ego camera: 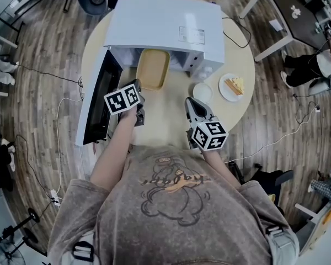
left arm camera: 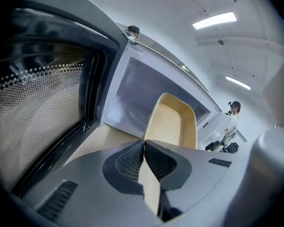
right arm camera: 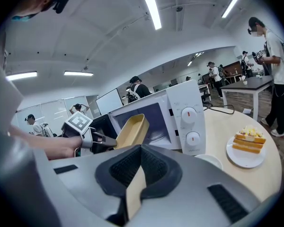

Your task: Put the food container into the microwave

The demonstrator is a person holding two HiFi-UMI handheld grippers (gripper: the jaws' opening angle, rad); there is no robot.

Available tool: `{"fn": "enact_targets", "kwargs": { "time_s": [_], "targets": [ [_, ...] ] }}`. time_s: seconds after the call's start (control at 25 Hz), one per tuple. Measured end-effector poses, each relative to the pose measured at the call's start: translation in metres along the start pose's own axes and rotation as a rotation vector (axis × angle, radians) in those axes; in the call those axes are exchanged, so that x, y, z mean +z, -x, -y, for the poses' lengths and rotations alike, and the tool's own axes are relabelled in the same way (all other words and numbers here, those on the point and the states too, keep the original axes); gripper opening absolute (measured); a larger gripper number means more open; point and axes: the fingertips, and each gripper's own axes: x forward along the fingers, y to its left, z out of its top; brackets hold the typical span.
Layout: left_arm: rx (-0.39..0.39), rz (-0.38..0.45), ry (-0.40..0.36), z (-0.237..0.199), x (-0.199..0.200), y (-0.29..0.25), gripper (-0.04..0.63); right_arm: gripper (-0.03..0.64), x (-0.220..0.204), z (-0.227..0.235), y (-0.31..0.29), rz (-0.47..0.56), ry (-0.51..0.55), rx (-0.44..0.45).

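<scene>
Left tool (left arm camera: 143, 142) clamped shut on near rim of food container (left arm camera: 173, 122), tilted at mouth of open microwave (left arm camera: 146, 86). Right tool (right arm camera: 141, 148) closed, empty, above counter (right arm camera: 217, 126). Dials (right arm camera: 189, 113) and cake plate (right arm camera: 246, 148) visible only in right gripper view, door mesh (left arm camera: 33, 112) close up only in left.
</scene>
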Motion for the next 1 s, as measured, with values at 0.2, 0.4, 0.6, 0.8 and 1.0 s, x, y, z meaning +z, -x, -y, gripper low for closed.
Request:
{"fn": "enact_targets", "kwargs": {
  "time_s": [0.2,0.4,0.6,0.8,1.0],
  "targets": [
    [0.007,-0.008,-0.005,-0.001,0.012,-0.019,0.035,0.000,0.001,0.000,0.002,0.004,-0.002,-0.007],
    [0.017,-0.011,0.012,-0.002,0.024,-0.040,0.037,0.000,0.002,0.003,0.005,0.003,-0.005,-0.022],
    [0.022,-0.010,0.034,-0.005,0.040,-0.059,0.037,0.000,0.002,0.003,0.005,-0.004,0.004,-0.025],
    [0.030,-0.017,0.048,-0.007,0.049,-0.074,0.035,0.000,0.003,0.008,0.000,-0.008,-0.002,-0.027],
    [0.029,-0.013,0.050,-0.004,0.058,-0.084,0.037,0.000,0.006,0.009,-0.009,-0.017,-0.002,-0.018]
  ]
}}
